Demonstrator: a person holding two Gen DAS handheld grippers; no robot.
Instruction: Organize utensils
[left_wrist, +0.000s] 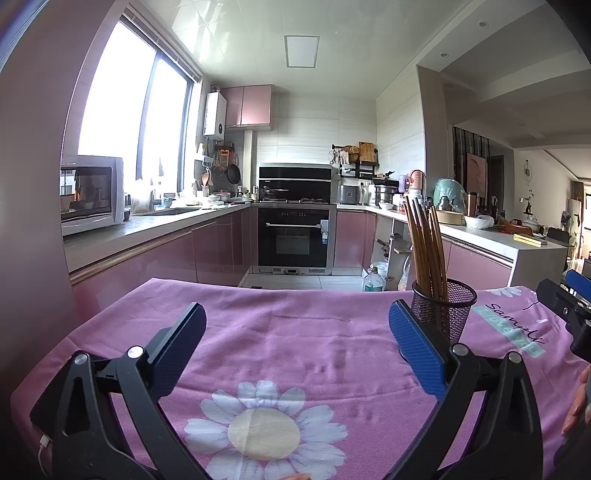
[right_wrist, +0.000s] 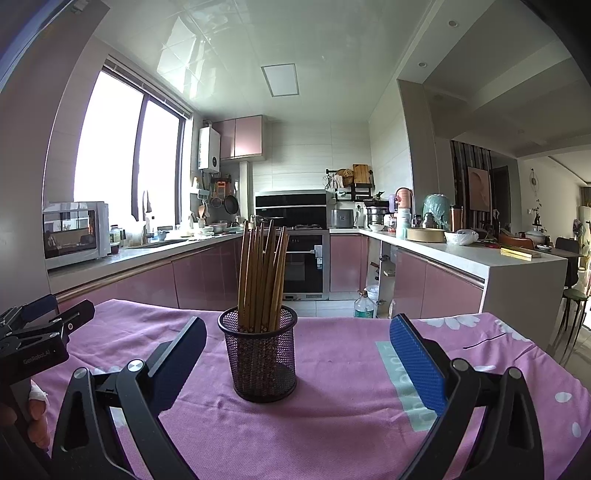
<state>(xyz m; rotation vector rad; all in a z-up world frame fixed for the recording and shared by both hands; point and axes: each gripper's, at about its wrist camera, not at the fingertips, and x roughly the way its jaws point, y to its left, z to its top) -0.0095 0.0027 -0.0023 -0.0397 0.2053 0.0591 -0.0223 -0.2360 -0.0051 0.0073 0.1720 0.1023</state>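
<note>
A black mesh cup (right_wrist: 261, 360) stands upright on the pink flowered cloth (right_wrist: 332, 424), holding several brown wooden chopsticks (right_wrist: 262, 273). My right gripper (right_wrist: 297, 325) is open, its jaws wide apart, and the cup sits just ahead of it, left of centre between the fingers. In the left wrist view the same mesh cup (left_wrist: 445, 306) with chopsticks (left_wrist: 424, 243) stands behind the blue pad of the right finger (left_wrist: 415, 347). My left gripper (left_wrist: 296, 312) is open over bare cloth, with nothing between its fingers. The right gripper's body (left_wrist: 569, 306) shows at the right edge.
The cloth-covered table (left_wrist: 277, 332) ends at a far edge, with a pink kitchen beyond: an oven (left_wrist: 293, 236), a microwave (left_wrist: 92, 194) on the left counter, a cluttered right counter (right_wrist: 461, 247). A water jug (right_wrist: 364, 304) stands on the floor. A person's hand (right_wrist: 37, 417) shows at lower left.
</note>
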